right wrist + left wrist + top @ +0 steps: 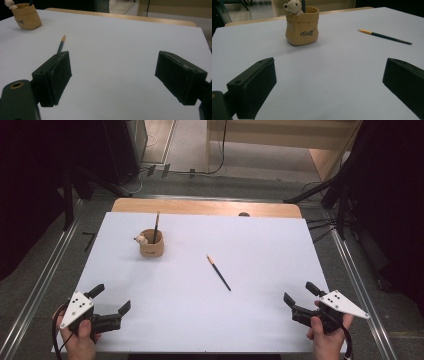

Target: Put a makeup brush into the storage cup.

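The high view looks forward and down over the whole table (200, 290). Both gripper views sit low and close above it, sharing the pencil (384, 36) and holder (25, 15) beyond

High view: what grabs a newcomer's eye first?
The tan pen holder with a small bear figure on its rim and one pencil standing in it, toward the far left of the white table. Then the loose dark pencil lying near the middle. At the near corners, the left claw and right claw are open, holding nothing.
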The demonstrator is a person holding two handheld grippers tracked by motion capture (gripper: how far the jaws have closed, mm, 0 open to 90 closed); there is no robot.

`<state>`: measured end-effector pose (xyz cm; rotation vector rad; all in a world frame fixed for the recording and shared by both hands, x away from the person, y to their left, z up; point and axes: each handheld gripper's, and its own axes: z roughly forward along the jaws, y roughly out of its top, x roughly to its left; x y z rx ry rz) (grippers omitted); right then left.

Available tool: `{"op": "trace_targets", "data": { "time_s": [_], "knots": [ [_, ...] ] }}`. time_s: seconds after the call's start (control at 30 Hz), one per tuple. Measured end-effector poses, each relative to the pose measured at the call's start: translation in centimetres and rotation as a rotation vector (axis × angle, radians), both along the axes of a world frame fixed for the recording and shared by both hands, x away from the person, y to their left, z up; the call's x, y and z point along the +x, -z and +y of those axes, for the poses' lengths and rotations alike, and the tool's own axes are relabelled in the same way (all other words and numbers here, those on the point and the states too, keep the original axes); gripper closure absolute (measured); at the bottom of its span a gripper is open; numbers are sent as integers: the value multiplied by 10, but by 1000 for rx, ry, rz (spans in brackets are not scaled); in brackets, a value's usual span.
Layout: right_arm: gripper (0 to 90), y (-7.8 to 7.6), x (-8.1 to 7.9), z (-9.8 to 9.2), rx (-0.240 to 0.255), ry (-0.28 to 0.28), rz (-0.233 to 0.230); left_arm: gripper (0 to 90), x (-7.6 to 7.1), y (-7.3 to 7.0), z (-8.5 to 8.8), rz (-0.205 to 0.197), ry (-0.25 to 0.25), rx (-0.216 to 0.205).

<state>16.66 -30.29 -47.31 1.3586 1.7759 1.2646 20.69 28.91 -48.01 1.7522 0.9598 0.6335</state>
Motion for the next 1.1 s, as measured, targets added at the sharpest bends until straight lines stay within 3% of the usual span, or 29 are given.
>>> {"op": "trace_targets", "data": {
  "time_s": [0.53,0.87,1.1],
  "knots": [
    [158,-23,54,54,-52,-114,41,0,-1,0,-5,0,18,-6],
    [193,-26,86,80,-63,-189,131,0,-2,-1,-4,-4,23,-12],
    [259,-26,107,99,-83,-272,202,0,-2,-1,-4,1,29,-17]
  ]
}}
